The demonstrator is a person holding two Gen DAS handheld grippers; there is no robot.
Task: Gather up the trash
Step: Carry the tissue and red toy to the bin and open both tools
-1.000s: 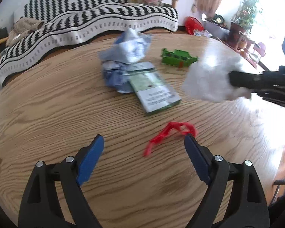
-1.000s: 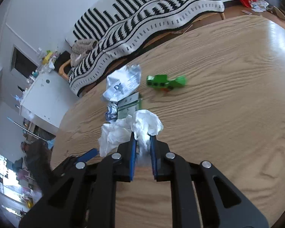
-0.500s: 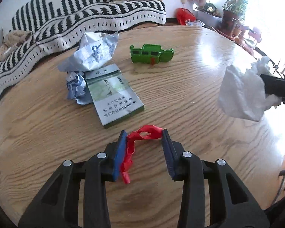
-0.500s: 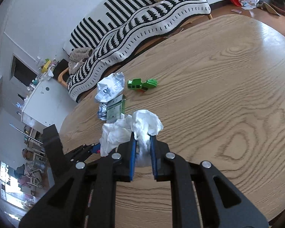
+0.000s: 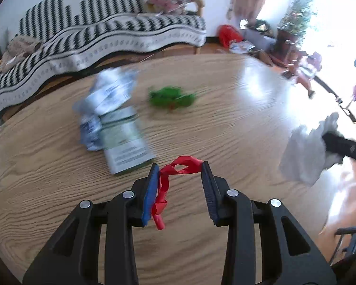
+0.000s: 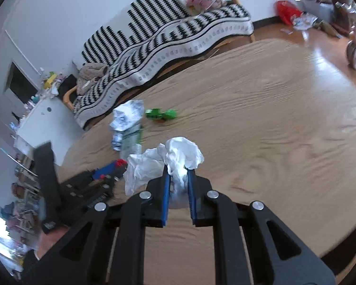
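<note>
My left gripper (image 5: 180, 166) is shut on a twisted red wrapper strip (image 5: 175, 173), which spans the gap between the blue pads and hangs down by the left pad, lifted off the round wooden table (image 5: 225, 123). My right gripper (image 6: 178, 169) is shut on a crumpled white tissue (image 6: 178, 153), held above the table; the same tissue (image 5: 306, 149) shows at the right of the left wrist view. On the table lie a crumpled blue-white bag (image 5: 111, 92), a green-white packet (image 5: 125, 142) and a green toy truck (image 5: 172, 97).
A sofa with a black-and-white striped cover (image 5: 102, 35) stands behind the table. A red bag (image 5: 227, 35) and potted plants (image 5: 294, 23) sit on the floor at the far right. A white cabinet (image 6: 42, 123) stands left of the table. The left gripper's body (image 6: 83, 190) shows in the right wrist view.
My left gripper closed on the red strip and lifted it from the table. My right gripper, still holding the tissue, pulled back and up from the litter.
</note>
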